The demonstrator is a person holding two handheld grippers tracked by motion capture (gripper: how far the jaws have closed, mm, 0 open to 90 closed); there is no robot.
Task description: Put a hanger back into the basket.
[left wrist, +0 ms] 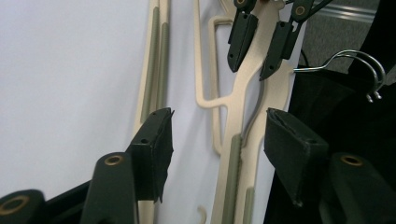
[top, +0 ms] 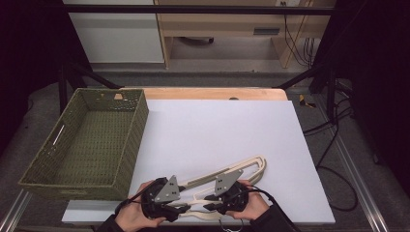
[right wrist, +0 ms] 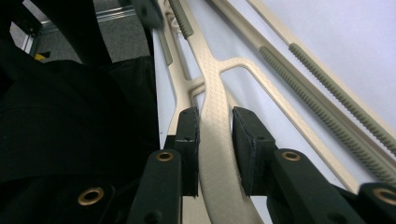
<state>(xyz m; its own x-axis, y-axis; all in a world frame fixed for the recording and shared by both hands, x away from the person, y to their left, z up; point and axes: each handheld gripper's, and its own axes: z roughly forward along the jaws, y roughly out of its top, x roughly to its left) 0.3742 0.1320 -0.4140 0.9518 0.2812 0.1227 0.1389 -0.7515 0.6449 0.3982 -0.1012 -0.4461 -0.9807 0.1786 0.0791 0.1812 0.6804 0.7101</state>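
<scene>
Gripping the cream hanger (right wrist: 219, 154) tight is the right claw (right wrist: 215, 140), while the left claw (left wrist: 217, 140) sits spread around it, pads off.

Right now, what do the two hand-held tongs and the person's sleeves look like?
Both tongs, left and right, are black, each topped by a grey three-cornered plate with small dark screw holes. Their jaws are black bars with brass-coloured rivets and flat black pads, which look slightly frayed at the edges. A black cable trails from the right one. The sleeves are black.
</scene>
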